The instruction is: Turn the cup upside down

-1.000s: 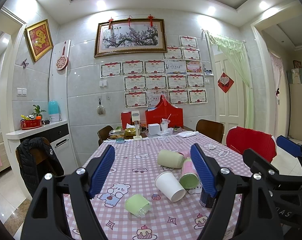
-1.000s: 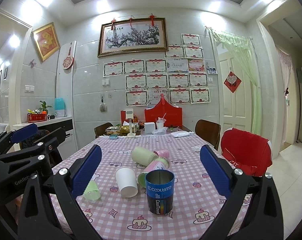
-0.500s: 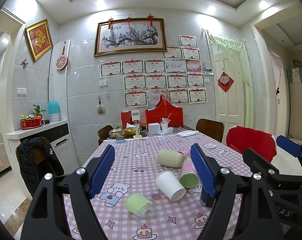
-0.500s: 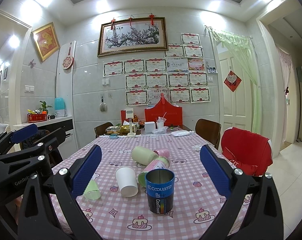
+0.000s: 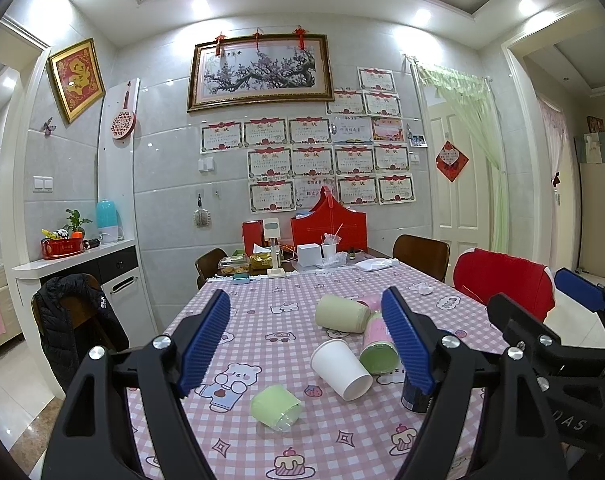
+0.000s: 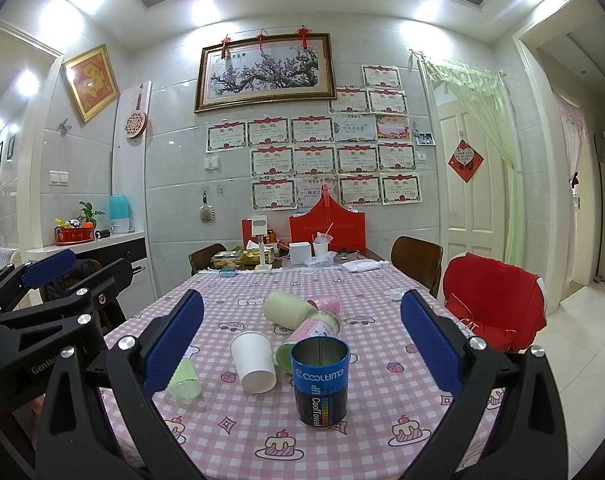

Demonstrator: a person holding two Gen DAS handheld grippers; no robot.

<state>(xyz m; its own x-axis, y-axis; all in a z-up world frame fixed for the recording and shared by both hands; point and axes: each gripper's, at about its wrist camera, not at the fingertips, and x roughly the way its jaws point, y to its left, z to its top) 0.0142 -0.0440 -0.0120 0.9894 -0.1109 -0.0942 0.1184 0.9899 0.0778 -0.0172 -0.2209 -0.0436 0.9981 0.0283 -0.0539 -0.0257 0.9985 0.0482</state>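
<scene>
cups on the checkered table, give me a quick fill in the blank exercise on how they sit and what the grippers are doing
1. The blue tin cup stands ____ with its open mouth facing up.
2. The white paper cup lies on its ____.
3. The right gripper has its jaws ____ and holds nothing.
4. The tablecloth is pink and white ____ with cartoon prints.

Missing words: upright; side; open; checkered

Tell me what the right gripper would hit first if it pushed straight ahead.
Probably the upright blue tin: it stands open end up between the right gripper's wide-open jaws, nearest of all. The tipped white paper cup lies left of that line; depth is uncertain.
</scene>
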